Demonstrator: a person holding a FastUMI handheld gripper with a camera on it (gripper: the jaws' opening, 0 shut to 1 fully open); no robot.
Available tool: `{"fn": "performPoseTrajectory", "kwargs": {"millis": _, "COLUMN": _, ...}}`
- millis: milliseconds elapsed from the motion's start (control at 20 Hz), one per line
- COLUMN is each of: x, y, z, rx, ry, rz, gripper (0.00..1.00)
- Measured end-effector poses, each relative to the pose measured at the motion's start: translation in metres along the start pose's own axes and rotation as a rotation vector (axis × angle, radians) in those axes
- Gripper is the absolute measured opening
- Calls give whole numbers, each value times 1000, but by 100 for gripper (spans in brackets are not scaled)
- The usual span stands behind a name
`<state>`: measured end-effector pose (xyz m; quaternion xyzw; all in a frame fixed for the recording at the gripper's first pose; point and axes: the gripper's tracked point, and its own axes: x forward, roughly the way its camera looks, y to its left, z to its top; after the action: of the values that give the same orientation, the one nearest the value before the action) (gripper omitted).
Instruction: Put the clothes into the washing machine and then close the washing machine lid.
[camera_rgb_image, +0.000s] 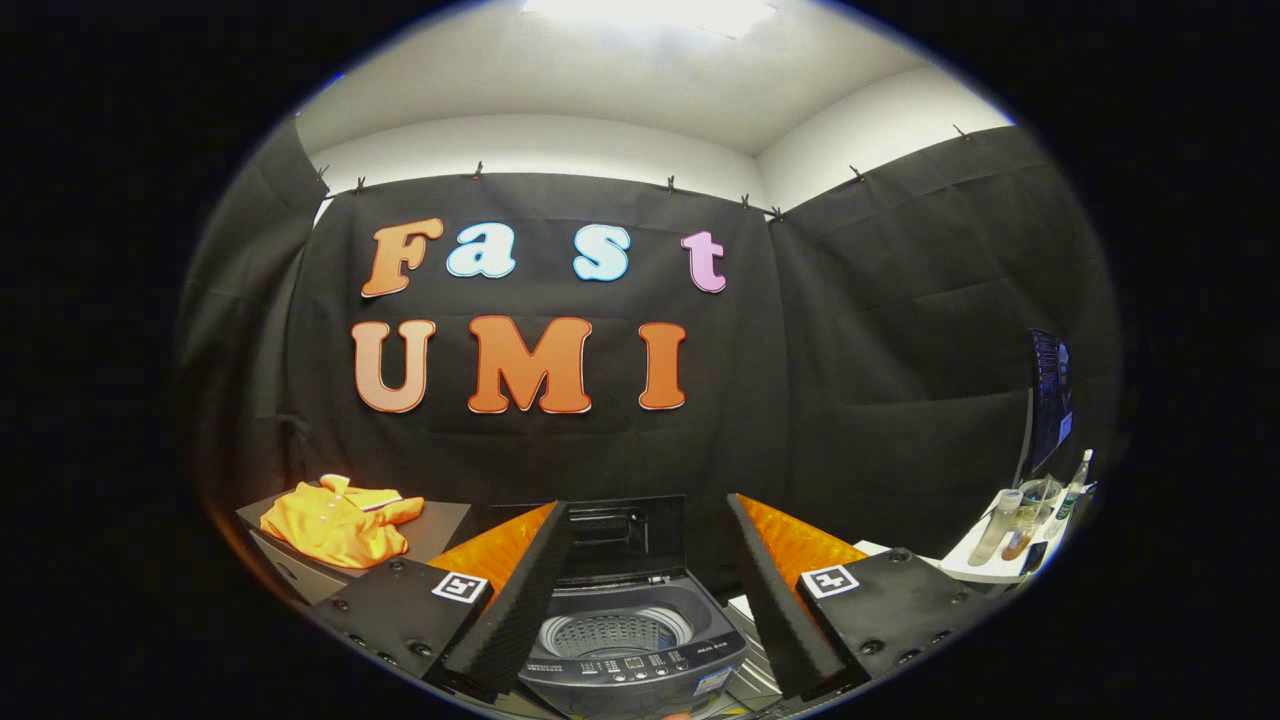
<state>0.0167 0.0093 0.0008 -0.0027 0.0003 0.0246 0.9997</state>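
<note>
1. While the lid is standing upright behind it, the washing machine (632, 640) is sitting between the fingers, its ribbed drum showing.
2. Orange shirt (338, 522) is lying crumpled on a dark stand (440, 521), beyond the left finger.
3. Gripper (650, 585) is hanging spread wide, gripping and touching nothing.

Washing machine (632, 640) sits between the fingers (520, 590), lid (625, 535) upright behind the drum. Shirt (340, 522) lies on a stand (440, 520) to its left; bottles (1010, 525) to its right.
</note>
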Motion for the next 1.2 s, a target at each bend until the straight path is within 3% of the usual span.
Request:
{"fn": "performPoseTrajectory", "kwargs": {"millis": 450, "x": -1, "y": 39, "z": 19, "rx": 24, "ry": -10, "rz": 93, "gripper": 98}}
{"fn": "performPoseTrajectory", "kwargs": {"millis": 850, "x": 34, "y": 189, "z": 90, "rx": 4, "ry": 77, "rz": 471, "gripper": 100}}
{"fn": "performPoseTrajectory", "kwargs": {"millis": 1000, "x": 34, "y": 265, "z": 84, "rx": -25, "ry": 156, "rz": 625, "gripper": 100}}
{"fn": "performPoseTrajectory", "kwargs": {"millis": 1200, "x": 54, "y": 351, "z": 38, "rx": -66, "ry": 323, "rz": 735, "gripper": 98}}
